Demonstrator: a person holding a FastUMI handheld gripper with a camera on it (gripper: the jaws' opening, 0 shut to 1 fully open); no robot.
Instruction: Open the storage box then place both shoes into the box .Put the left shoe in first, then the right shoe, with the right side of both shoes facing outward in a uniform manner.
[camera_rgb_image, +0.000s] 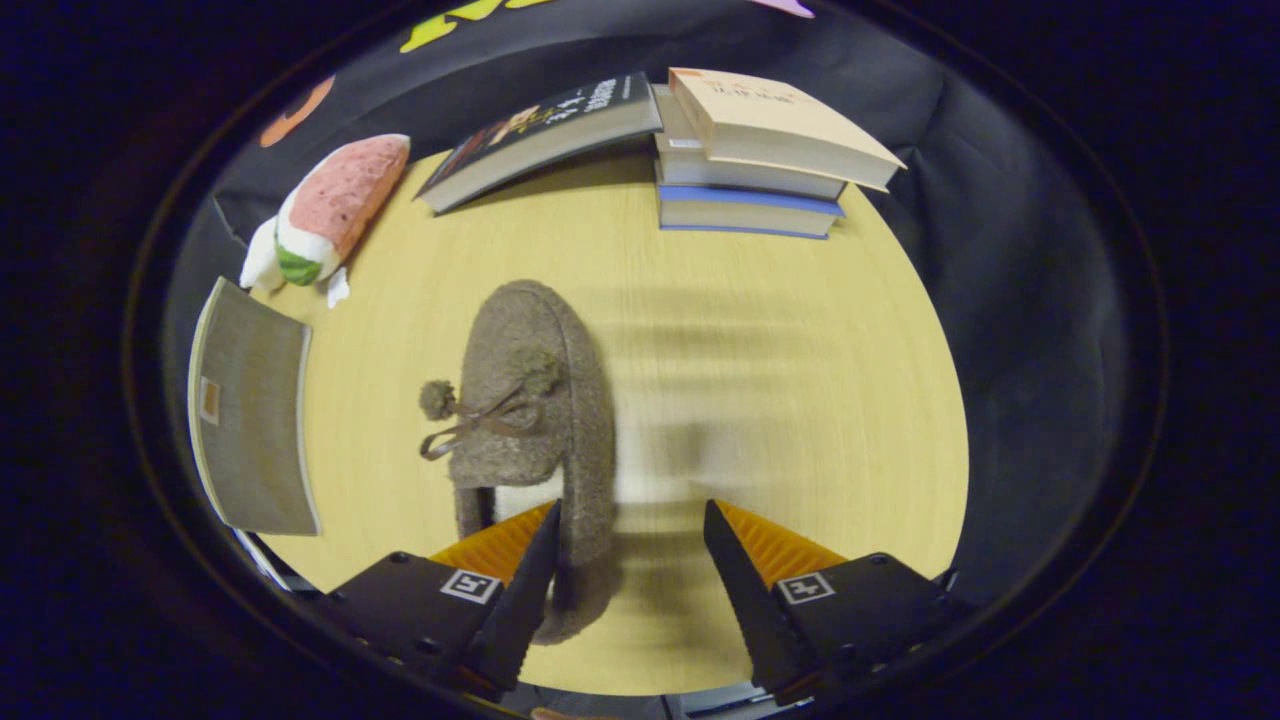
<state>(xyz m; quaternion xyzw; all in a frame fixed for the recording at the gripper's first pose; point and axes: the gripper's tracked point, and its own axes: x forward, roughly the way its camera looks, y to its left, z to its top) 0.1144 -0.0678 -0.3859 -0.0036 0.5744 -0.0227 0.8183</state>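
Nearest to us are the jaws of our gripper (628, 570), spread wide apart and grasping nothing. The left finger (520, 590) lies over the heel opening of the brown felt slipper with a bow and pompoms (540, 400), or just above it; we cannot tell whether it touches the fabric. The right finger (745, 590) stands well clear of the slipper, with only bare wood between the two fingers ahead of it.

We take the slipper as our landmark. It lies flat on the pale yellow wooden worktop (780, 400), its heel towards the fingers and its rounded toe pointing away from us. The bow sits on its upper, with one pompom hanging off the left side and a pale lining showing inside the heel opening.

Left of the slipper, near the worktop's edge, lies a flat grey rectangular board with a small orange patch (250, 420); we cannot tell what it is. Beyond the slipper and to its left rests a plush toy shaped like a watermelon slice, pink with a green and white end (325, 210), just at the worktop's far left rim. Straight beyond the slipper's toe a dark-covered book (540, 135) leans at a slant, its raised end resting on a stack of three books, the top one cream and the bottom one blue (760, 150). That stack stands beyond the slipper and to its right, against the black cloth wall (1020, 300).
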